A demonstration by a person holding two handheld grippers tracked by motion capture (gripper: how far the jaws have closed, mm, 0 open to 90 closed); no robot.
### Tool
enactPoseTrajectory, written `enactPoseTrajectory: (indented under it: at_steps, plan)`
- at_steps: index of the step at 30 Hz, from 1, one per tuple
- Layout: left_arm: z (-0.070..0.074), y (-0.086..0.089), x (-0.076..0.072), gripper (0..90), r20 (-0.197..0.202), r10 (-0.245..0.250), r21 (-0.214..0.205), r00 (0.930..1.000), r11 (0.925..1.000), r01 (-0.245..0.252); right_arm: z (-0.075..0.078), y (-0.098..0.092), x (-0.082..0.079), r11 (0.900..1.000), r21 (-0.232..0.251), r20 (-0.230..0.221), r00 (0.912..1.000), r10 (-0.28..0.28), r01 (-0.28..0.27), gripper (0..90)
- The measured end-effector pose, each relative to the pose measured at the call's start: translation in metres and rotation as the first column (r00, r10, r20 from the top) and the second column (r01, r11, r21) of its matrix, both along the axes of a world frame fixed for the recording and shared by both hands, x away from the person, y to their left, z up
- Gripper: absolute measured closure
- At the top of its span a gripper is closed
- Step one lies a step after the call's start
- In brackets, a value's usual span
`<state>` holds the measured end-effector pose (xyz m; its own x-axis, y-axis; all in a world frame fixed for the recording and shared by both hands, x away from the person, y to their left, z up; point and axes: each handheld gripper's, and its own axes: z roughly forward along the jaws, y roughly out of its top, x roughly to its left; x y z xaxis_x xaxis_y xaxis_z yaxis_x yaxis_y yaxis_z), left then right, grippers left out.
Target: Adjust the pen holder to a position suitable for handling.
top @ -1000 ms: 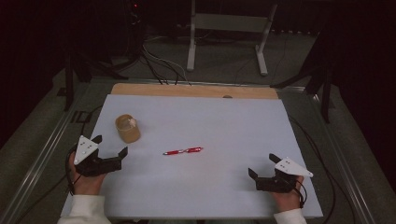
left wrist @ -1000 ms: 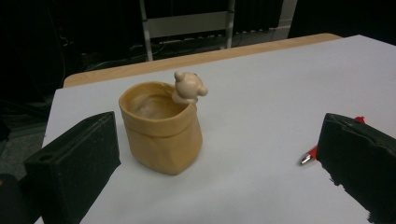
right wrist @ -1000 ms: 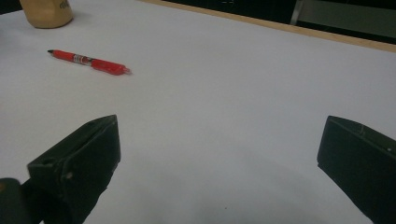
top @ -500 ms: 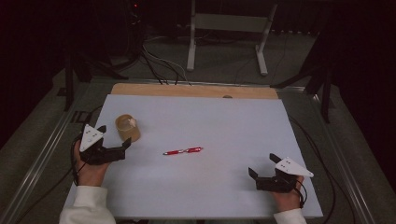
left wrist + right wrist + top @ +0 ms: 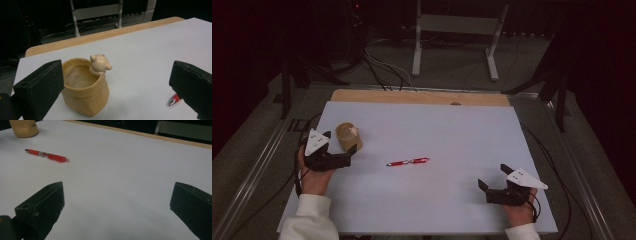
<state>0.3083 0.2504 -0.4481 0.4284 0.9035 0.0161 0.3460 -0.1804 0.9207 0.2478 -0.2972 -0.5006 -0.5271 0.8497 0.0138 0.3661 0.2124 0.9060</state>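
The left gripper [image 5: 341, 156] sits just beside the tan pot [image 5: 348, 137] at the table's [image 5: 452, 125] left side, jaws spread wide and grasping nothing; a small bear figure [image 5: 100, 64] perches on the pot's rim. The red pen [image 5: 407, 161] lies mid-table, apart from both. The right gripper [image 5: 492, 190] rests near the front right corner, jaws likewise released. The pen's barrel carries a pale band with print, perhaps a brand, too small to read.
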Motion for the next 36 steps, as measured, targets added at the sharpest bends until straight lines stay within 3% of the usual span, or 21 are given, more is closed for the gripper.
enactPoseTrajectory:
  at_steps: [22,31,36]
  plan:
    - [0.003,-0.010,0.031,0.2,-0.019,-0.011,0.043,0.9997,0.9990,0.012,0.000,0.000,0.001,1.0000,0.000,0.000,1.0000,-0.003,0.003,0.2]
    - [-0.003,-0.014,0.047,0.2,-0.040,-0.008,0.077,0.9992,0.9969,0.011,0.000,0.000,0.001,1.0000,0.005,0.001,1.0000,-0.003,0.003,0.2]
    - [-0.009,-0.014,0.056,0.3,-0.078,0.014,0.090,0.9969,0.9959,-0.007,0.000,0.000,0.001,1.0000,0.004,0.002,1.0000,-0.003,0.003,0.2]
